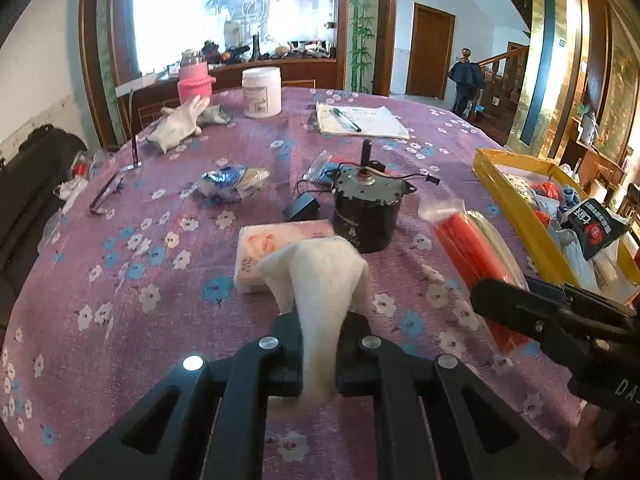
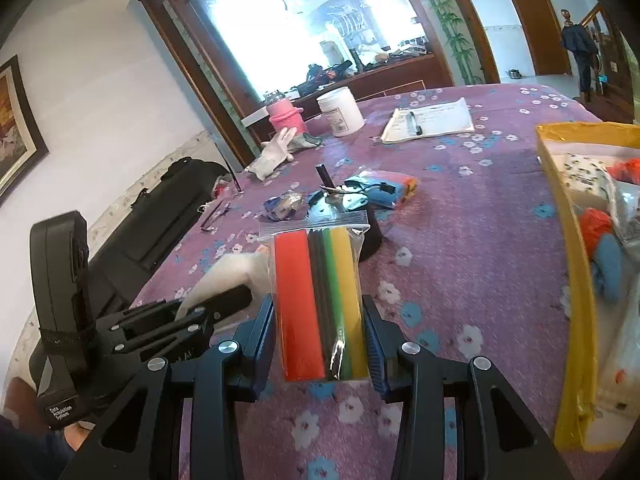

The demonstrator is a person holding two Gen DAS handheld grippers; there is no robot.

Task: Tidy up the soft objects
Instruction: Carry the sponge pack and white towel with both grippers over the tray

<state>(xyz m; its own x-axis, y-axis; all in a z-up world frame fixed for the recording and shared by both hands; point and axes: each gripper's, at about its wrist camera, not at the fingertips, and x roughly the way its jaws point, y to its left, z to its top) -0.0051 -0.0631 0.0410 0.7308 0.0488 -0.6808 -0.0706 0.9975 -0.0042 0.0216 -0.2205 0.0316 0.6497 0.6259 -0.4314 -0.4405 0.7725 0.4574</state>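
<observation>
Beside the yellow box: your desk [image 1: 120, 216] carries the loose items, with the yellow box [image 2: 576, 280] at its right edge.
Left gripper [image 1: 318, 320]: clamped on the white cloth [image 1: 320, 276], well left of the box.
Right gripper [image 2: 320, 312]: clamped on the bag of coloured strips [image 2: 320, 300], nearer the box.
Black motor [image 1: 366, 208]: left of the box.

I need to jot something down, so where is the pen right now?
The pen lies on the stack of papers at the table's far side, right of the white jar in both wrist views.
</observation>
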